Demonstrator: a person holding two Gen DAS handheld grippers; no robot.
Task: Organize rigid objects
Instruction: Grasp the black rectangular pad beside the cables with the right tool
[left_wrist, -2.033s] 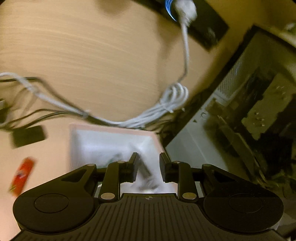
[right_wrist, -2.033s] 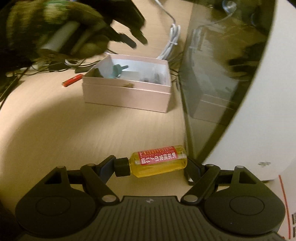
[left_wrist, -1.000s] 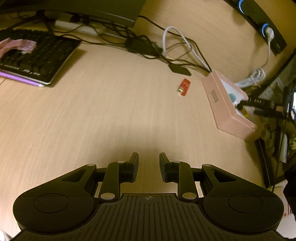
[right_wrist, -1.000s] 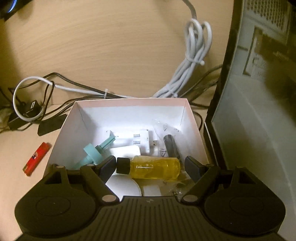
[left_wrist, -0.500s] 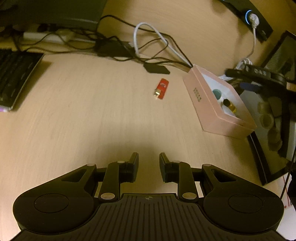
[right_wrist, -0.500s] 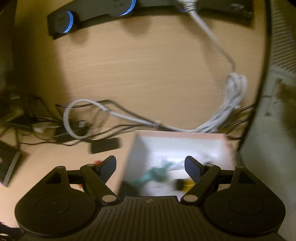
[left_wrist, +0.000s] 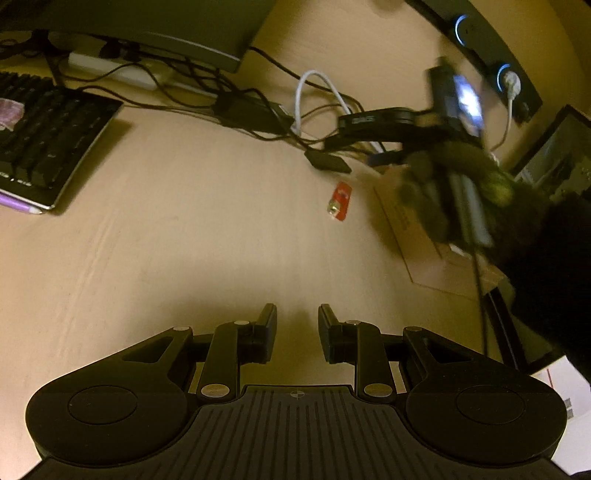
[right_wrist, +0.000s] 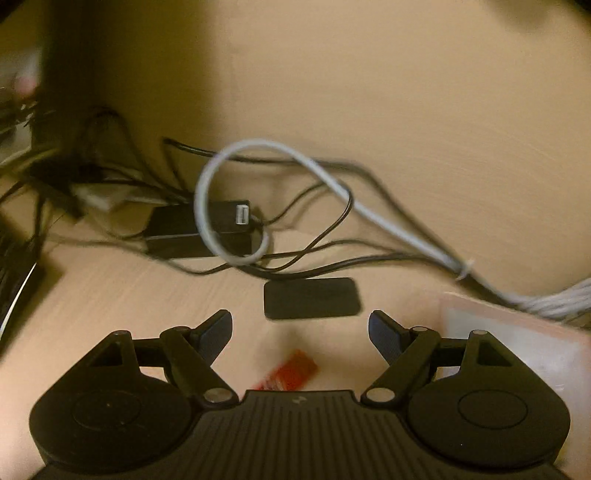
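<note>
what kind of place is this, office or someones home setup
Most likely a computer desk, home or office I cannot tell. A black keyboard lies on the wooden desktop, a tangle of cables runs along the back, and a monitor base stands behind them.

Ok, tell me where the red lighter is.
The red lighter lies on the desk between the pink box and black pad, under the open right gripper.

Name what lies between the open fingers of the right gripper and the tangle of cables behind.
In the right wrist view, a flat black pad lies on the desk between the right gripper and the cables.
</note>
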